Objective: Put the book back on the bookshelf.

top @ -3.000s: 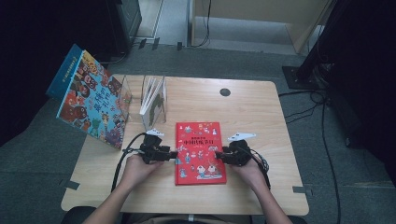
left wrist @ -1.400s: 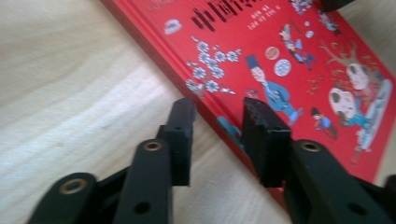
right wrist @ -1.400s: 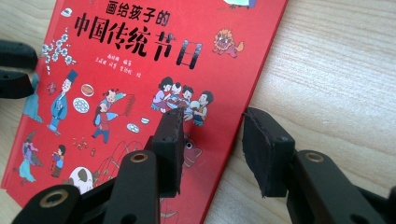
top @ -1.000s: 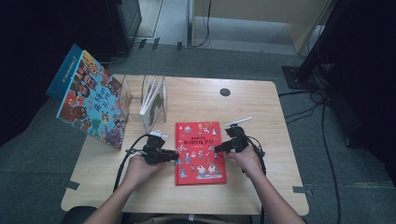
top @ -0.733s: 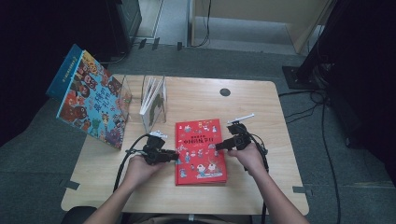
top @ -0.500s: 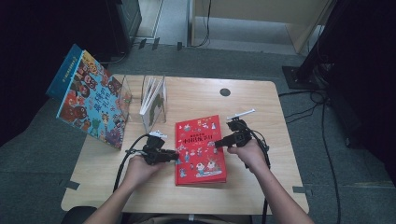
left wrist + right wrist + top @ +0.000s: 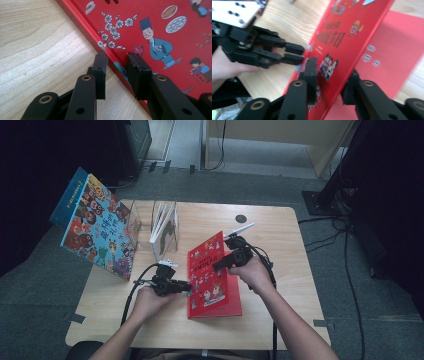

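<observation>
Red picture book, illustrated cover w/ figures, front cover tilted up off red inside page, mid-table.

The wooden table is evenly and brightly lit, while the surrounding floor falls into deep darkness. The right gripper view is motion-blurred; the left gripper view is sharp, with soft shadows.
</observation>
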`<state>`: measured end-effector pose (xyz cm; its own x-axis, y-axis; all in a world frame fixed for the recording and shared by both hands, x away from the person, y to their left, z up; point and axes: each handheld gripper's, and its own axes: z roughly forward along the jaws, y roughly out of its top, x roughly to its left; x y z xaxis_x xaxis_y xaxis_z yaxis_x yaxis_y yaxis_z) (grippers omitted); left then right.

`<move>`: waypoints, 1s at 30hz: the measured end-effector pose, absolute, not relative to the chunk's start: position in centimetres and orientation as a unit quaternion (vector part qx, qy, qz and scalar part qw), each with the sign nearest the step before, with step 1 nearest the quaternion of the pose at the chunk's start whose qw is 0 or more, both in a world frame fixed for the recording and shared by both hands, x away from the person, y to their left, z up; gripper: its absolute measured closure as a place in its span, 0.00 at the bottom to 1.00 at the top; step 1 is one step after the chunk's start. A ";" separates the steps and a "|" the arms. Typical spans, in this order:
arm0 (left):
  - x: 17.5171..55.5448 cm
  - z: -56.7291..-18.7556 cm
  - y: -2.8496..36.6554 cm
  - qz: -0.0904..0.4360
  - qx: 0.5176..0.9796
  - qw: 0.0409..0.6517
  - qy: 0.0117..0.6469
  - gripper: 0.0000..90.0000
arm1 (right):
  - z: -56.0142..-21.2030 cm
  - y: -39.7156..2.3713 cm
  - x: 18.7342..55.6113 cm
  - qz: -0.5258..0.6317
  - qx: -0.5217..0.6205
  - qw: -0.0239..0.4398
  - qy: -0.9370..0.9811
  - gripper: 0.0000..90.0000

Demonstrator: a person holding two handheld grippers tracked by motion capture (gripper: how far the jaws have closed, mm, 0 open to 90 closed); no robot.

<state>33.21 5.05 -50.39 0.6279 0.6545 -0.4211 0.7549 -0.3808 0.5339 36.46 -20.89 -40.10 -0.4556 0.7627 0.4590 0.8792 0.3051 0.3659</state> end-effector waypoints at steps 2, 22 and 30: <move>33.2 -50.3 5.1 -0.069 0.829 0.357 0.425 0.76 | -40.0 -20.2 36.8 -0.299 -0.506 0.110 -0.802 0.85; 33.8 -49.9 5.5 -0.056 0.833 0.350 0.425 0.48 | -37.4 -19.3 37.5 -0.226 -0.477 0.105 -0.843 0.95; 33.8 -49.9 5.4 -0.057 0.832 0.355 0.424 0.46 | -36.8 -18.8 37.5 -0.206 -0.466 0.106 -0.854 0.98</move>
